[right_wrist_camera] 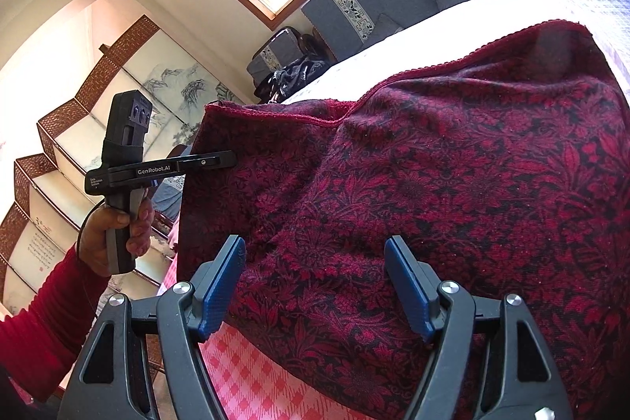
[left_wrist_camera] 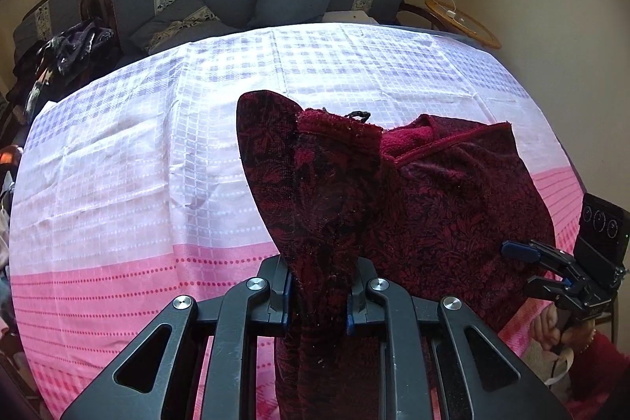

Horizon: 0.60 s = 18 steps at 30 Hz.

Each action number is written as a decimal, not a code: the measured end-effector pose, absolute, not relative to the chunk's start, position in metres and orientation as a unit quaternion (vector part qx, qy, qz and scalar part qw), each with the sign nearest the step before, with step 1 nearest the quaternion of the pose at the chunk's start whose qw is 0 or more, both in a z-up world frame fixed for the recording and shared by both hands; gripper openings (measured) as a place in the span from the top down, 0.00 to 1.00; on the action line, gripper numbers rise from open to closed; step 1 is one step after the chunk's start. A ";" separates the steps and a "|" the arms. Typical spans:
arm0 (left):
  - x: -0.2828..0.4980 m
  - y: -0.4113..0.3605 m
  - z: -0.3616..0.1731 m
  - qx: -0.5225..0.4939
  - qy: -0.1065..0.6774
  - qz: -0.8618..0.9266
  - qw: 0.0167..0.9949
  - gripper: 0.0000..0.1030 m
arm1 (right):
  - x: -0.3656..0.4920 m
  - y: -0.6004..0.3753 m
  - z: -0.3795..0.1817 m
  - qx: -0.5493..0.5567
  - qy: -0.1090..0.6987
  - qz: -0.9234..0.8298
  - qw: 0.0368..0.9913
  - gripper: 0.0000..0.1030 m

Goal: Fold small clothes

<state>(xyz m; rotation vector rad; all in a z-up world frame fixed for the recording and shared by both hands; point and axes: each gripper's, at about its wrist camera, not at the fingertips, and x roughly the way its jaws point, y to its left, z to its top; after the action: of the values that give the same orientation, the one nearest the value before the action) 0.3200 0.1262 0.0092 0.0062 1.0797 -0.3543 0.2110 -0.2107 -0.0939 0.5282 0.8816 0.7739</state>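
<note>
gripping red cloth (left_wrist_camera: 323, 223), left tool (left_wrist_camera: 319, 296), right tool (right_wrist_camera: 315, 286) agape

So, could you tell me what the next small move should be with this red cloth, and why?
Probably close the right gripper on the near edge of the red cloth. The left gripper is shut on one bunched corner and holds it off the pink tablecloth, while the right gripper is open with the cloth just ahead, so the cloth hangs from one side only.

Left gripper (left_wrist_camera: 319, 296) clamped on cloth (left_wrist_camera: 425, 207), pointing steeply down; right gripper (right_wrist_camera: 315, 286) jaws apart, gripping nothing.
</note>
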 end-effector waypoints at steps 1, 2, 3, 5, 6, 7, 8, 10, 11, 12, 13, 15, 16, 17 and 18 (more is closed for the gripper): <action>0.320 0.123 0.014 0.001 0.513 -0.170 0.842 0.82 | 0.211 -0.210 -0.092 0.246 0.409 0.364 0.800 0.31; 0.320 0.118 0.019 0.000 0.515 -0.173 0.840 0.82 | 0.211 -0.209 -0.091 0.245 0.406 0.366 0.801 0.31; 0.321 0.113 0.024 -0.002 0.518 -0.177 0.837 0.82 | 0.211 -0.208 -0.090 0.245 0.403 0.369 0.801 0.31; 0.321 0.102 0.034 -0.012 0.524 -0.186 0.831 0.82 | 0.210 -0.208 -0.088 0.251 0.398 0.374 0.799 0.31; 0.322 0.095 0.039 -0.017 0.529 -0.190 0.827 0.82 | 0.209 -0.209 -0.087 0.257 0.395 0.377 0.797 0.31; 0.323 0.087 0.044 -0.019 0.532 -0.194 0.824 0.82 | 0.209 -0.210 -0.088 0.262 0.393 0.379 0.796 0.31; 0.324 0.077 0.049 -0.017 0.534 -0.197 0.822 0.82 | 0.208 -0.212 -0.087 0.266 0.390 0.380 0.795 0.31; 0.326 0.054 0.058 -0.006 0.535 -0.206 0.819 0.82 | 0.208 -0.218 -0.086 0.275 0.383 0.383 0.794 0.31; 0.326 0.043 0.063 0.003 0.535 -0.210 0.819 0.82 | 0.208 -0.220 -0.084 0.279 0.380 0.383 0.794 0.31; 0.327 0.032 0.067 0.012 0.534 -0.213 0.818 0.82 | 0.209 -0.223 -0.083 0.282 0.376 0.385 0.794 0.31; 0.328 0.022 0.070 0.018 0.534 -0.218 0.817 0.82 | 0.209 -0.225 -0.081 0.286 0.370 0.388 0.794 0.31; 0.327 0.007 0.075 0.025 0.530 -0.223 0.818 0.82 | 0.210 -0.227 -0.075 0.293 0.361 0.394 0.793 0.31; 0.326 0.002 0.077 0.023 0.528 -0.225 0.819 0.82 | 0.211 -0.230 -0.075 0.298 0.357 0.395 0.792 0.31; 0.325 -0.001 0.079 0.019 0.526 -0.227 0.819 0.82 | 0.214 -0.234 -0.076 0.305 0.355 0.394 0.791 0.31; 0.322 -0.002 0.081 0.014 0.526 -0.229 0.819 0.82 | 0.216 -0.237 -0.076 0.305 0.353 0.390 0.793 0.31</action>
<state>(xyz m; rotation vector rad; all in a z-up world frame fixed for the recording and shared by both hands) 0.3222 -0.0019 0.0808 0.0291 1.1195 -0.4879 0.2160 -0.2366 -0.0758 0.6560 0.7598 0.8394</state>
